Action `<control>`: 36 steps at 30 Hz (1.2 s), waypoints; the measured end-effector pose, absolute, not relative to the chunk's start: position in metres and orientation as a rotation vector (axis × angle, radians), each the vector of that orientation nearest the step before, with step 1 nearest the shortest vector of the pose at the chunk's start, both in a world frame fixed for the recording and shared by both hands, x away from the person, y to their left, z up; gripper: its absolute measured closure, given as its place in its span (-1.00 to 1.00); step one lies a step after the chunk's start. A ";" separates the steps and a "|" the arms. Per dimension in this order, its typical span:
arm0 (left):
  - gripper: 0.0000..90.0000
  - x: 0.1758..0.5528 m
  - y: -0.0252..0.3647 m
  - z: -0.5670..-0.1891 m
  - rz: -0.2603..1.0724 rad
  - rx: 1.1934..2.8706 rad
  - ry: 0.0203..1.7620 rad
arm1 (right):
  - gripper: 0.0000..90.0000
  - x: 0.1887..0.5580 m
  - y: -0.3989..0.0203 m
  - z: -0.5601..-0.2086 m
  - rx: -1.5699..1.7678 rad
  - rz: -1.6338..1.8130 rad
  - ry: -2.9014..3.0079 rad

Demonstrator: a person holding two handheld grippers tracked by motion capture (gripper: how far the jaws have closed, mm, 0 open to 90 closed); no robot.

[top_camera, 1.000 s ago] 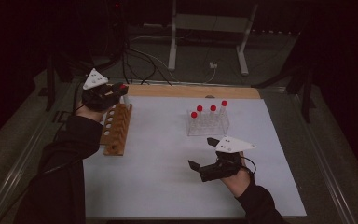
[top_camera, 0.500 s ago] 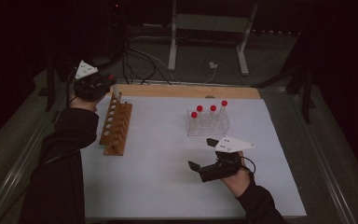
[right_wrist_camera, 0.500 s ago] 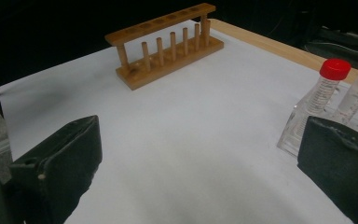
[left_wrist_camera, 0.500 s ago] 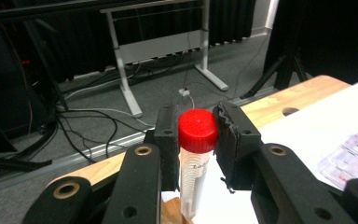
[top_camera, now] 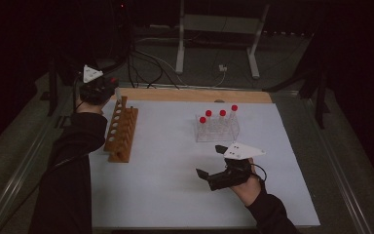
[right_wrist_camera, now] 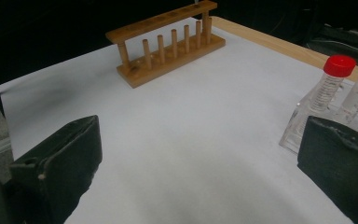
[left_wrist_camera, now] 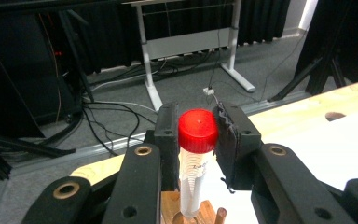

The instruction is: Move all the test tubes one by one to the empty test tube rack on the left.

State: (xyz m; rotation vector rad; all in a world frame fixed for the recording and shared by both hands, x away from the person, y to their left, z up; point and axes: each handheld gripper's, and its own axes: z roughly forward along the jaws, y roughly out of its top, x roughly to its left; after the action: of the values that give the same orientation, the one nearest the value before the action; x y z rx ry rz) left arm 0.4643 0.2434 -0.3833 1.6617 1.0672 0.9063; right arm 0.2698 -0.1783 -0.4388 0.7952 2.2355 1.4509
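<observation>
Left tool, clamped on a red-capped tube, has shifted to the far end of the wooden rack at the table's far-left corner; right tool stays wide open near the front edge.

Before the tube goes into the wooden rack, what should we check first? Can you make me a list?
1. Left gripper shut on the red-capped tube: ok.
2. Tube upright: ok.
3. Tube tip over the far end of the wooden rack: ok.
4. Tip lined up exactly with a hole: cannot tell.
5. Right gripper open and away from the rack: ok.
6. Four other tubes standing in the clear rack: ok.
</observation>
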 end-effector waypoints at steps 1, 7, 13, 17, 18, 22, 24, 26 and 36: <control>0.60 0.465 0.244 -0.385 0.904 1.658 1.072 | -1.00 0.270 -0.178 -0.439 0.797 1.452 2.236; 0.60 0.469 0.245 -0.401 0.886 1.675 1.108 | -1.00 0.269 -0.179 -0.438 0.798 1.460 2.230; 0.60 0.472 0.244 -0.420 0.867 1.708 1.128 | -1.00 0.269 -0.180 -0.438 0.801 1.458 2.230; 0.60 0.472 0.243 -0.428 0.856 1.723 1.136 | -1.00 0.270 -0.180 -0.438 0.802 1.458 2.231; 0.60 0.472 0.244 -0.429 0.853 1.725 1.136 | -1.00 0.270 -0.180 -0.438 0.803 1.456 2.230; 0.60 0.473 0.245 -0.436 0.842 1.730 1.145 | -1.00 0.270 -0.180 -0.438 0.800 1.455 2.231; 0.60 0.473 0.245 -0.438 0.841 1.736 1.149 | -1.00 0.270 -0.179 -0.438 0.800 1.453 2.232; 0.60 0.473 0.245 -0.440 0.838 1.738 1.153 | -1.00 0.270 -0.179 -0.438 0.801 1.456 2.231; 0.59 0.475 0.244 -0.441 0.829 1.767 1.163 | -1.00 0.269 -0.180 -0.437 0.799 1.460 2.233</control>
State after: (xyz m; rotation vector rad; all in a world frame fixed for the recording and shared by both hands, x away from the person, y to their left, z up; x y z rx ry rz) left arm 0.4754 0.2440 -0.4414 1.7671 1.1627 0.8292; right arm 0.2695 -0.1800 -0.4374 0.7987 2.2328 1.4597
